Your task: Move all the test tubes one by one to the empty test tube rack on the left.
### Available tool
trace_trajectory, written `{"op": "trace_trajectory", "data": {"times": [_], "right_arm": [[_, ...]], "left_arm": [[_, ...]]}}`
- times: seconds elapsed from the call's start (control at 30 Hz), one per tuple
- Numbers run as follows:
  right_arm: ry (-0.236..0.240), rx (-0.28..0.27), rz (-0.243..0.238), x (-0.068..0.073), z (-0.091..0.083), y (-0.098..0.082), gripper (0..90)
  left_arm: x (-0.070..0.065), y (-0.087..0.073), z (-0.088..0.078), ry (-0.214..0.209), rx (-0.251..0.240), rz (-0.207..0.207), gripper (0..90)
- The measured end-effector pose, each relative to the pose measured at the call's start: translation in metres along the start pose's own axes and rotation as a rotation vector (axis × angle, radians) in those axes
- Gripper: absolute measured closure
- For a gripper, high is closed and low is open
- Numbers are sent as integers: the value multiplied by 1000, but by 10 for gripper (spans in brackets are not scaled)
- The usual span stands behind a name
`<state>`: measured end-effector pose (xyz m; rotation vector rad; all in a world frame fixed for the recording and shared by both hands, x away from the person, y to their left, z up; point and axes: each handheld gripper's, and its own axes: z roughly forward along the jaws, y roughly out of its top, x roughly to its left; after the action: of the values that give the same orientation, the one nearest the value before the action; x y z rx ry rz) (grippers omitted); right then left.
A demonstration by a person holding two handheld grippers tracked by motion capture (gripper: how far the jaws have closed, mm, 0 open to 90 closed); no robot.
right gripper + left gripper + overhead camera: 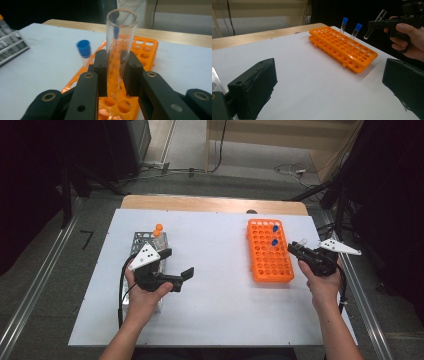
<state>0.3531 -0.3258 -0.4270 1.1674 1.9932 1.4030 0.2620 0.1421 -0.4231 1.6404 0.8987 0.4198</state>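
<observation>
While two blue-capped tubes (275, 235) are standing in the orange rack (270, 265), right tongs (115, 75) are clamping an uncapped glass tube (119, 50), left tongs (177, 265) gaping idle, many holes remaining.

a white worktop (215, 285) sits on a wooden table whose bare edge (210, 203) shows at the far side. on the left of the worktop stands a metal wire rack (142, 242) with two orange-capped tubes (158, 230) upright at its far end; in the right gripper view the same rack (11, 46) shows at the left edge. around the table lies grey floor (45, 270) with a metal rail (35, 285) on the left and another (367, 310) on the right. cables (292, 170) trail across the pale floor beyond.
</observation>
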Motion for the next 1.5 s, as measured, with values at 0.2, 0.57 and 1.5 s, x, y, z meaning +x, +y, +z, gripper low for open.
{"op": "trace_trajectory", "data": {"times": [0.2, 0.57, 1.5], "right_arm": [[70, 8, -20, 18, -9, 7, 734], [223, 44, -58, 59, -1, 12, 734], [496, 195, -233, 171, 40, -20, 734]], "left_arm": [[-4, 1, -1, -18, 3, 14, 0], [-13, 4, -1, -38, 4, 33, 1], [-59, -1, 23, -220, 66, 129, 461]]}}
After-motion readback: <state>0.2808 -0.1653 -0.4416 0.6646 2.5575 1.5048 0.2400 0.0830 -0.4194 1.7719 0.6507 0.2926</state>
